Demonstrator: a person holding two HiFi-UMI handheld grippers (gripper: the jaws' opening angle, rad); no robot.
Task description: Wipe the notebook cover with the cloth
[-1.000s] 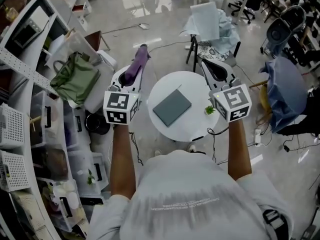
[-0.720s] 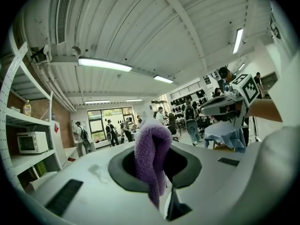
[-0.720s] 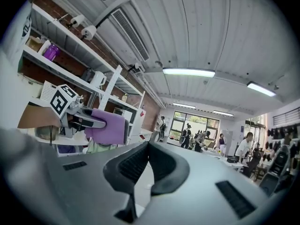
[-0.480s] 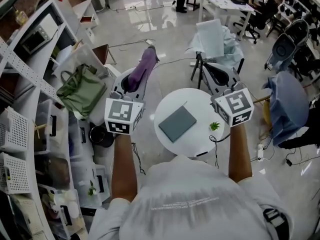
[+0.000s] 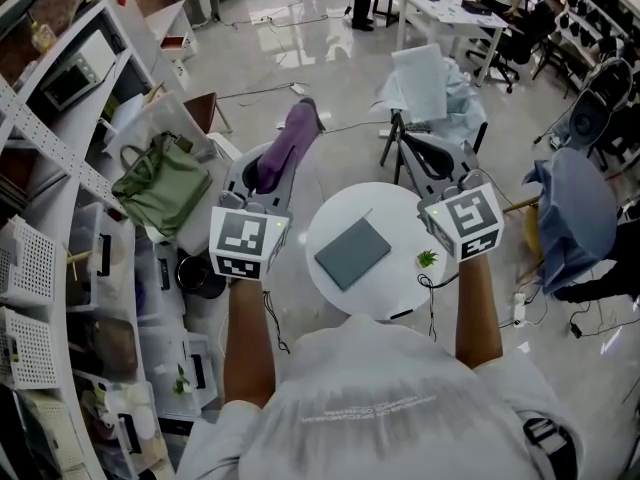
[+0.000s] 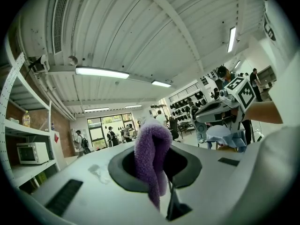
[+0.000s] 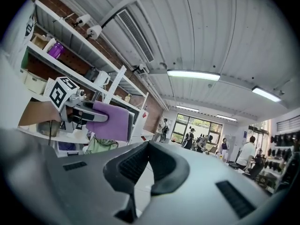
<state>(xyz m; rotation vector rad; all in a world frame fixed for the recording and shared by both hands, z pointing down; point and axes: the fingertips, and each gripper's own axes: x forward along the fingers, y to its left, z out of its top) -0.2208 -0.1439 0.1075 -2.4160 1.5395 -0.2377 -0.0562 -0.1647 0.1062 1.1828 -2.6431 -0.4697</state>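
Now both grippers are raised at the two sides of the table.
The left gripper pinches the purple cloth between its jaws, and the cloth stands out past them, to the left of the round white table. The right gripper is narrow, its jaws nearly together with nothing between them. The grey notebook lies closed and flat near the middle of the table, and neither gripper touches it.

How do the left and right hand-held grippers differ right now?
The left hand-held gripper is shut on the purple cloth; the right hand-held gripper is shut on nothing. The left is held beside the round table, the right at its right rim. Both are raised, clear of the notebook.
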